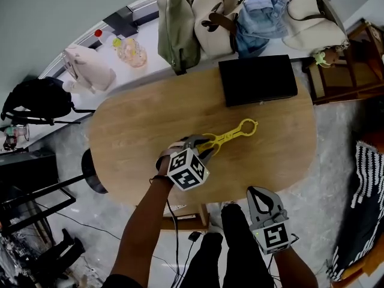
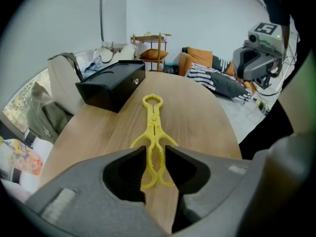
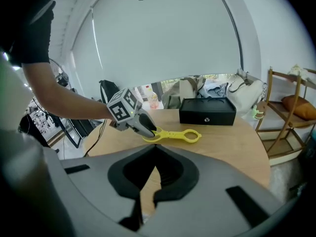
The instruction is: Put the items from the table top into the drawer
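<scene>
Yellow plastic tongs [image 1: 233,133] lie on the oval wooden table [image 1: 132,125], ring end pointing toward a closed black drawer box [image 1: 258,80] at the table's far edge. My left gripper [image 1: 201,143] is shut on the tongs' looped handle end. In the left gripper view the tongs [image 2: 153,125] run straight out from between the jaws toward the box [image 2: 113,85]. In the right gripper view the left gripper [image 3: 144,128] sits over the tongs [image 3: 178,135]. My right gripper [image 1: 259,194] is shut and empty, hanging off the table's near edge.
Several bags and folded clothes [image 1: 240,17] are piled on a white bench behind the table. A wooden shelf [image 1: 354,65] stands at the right and a black backpack [image 1: 39,98] at the left. A striped cushion [image 1: 366,203] lies on the floor.
</scene>
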